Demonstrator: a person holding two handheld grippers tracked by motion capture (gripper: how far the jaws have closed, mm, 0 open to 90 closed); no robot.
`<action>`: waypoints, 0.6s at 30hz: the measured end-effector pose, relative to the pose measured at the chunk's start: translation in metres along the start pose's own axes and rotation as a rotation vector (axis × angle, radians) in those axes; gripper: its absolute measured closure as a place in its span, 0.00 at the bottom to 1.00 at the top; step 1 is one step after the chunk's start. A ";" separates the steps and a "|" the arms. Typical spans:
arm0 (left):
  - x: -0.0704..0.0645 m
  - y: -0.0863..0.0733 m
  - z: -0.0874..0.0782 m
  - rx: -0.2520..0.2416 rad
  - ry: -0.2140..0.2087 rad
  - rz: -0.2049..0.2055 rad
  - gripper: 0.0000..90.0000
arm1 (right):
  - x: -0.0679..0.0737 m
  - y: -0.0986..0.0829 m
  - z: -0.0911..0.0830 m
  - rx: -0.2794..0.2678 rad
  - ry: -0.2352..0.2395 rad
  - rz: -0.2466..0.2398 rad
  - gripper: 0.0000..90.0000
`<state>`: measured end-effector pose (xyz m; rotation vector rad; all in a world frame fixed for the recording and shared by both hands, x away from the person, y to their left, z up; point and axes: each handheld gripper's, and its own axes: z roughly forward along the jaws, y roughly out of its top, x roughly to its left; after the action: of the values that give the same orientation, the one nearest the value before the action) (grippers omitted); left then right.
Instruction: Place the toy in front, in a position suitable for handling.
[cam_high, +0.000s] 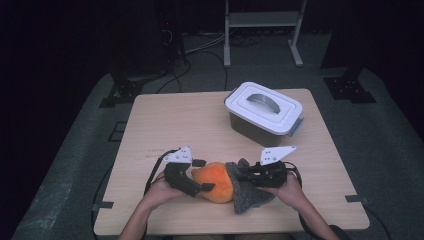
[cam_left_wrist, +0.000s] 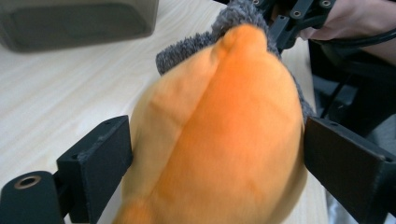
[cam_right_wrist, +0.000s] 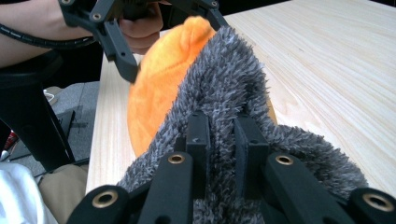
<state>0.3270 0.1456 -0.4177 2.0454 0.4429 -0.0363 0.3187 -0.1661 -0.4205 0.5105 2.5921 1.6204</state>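
An orange plush toy (cam_high: 216, 181) with a fuzzy grey part (cam_high: 248, 196) lies on the near middle of the wooden table (cam_high: 170, 120), between the two grippers. The left gripper (cam_high: 196, 175) has its jaws spread wide around the orange body, one jaw on each side and touching the plush, as the left gripper view shows. The right gripper (cam_high: 240, 175) has its jaws drawn close together, pinching a fold of the grey fuzzy fabric (cam_right_wrist: 224, 93). A white lidded storage box (cam_high: 263, 108) with a grey handle stands well apart, towards the far right of the table.
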 end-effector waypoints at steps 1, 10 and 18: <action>0.002 -0.002 0.000 0.005 -0.012 -0.006 0.10 | -0.001 -0.001 0.000 0.003 -0.002 0.003 0.86; 0.002 -0.003 -0.005 0.005 0.010 0.024 0.31 | -0.011 -0.008 0.001 0.047 -0.013 0.034 0.85; -0.012 0.013 -0.005 0.021 0.083 0.068 0.43 | 0.000 0.012 -0.018 -0.112 0.007 0.026 0.86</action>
<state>0.3191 0.1409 -0.4014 2.0869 0.4255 0.0858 0.3184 -0.1767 -0.4018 0.5342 2.4910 1.7659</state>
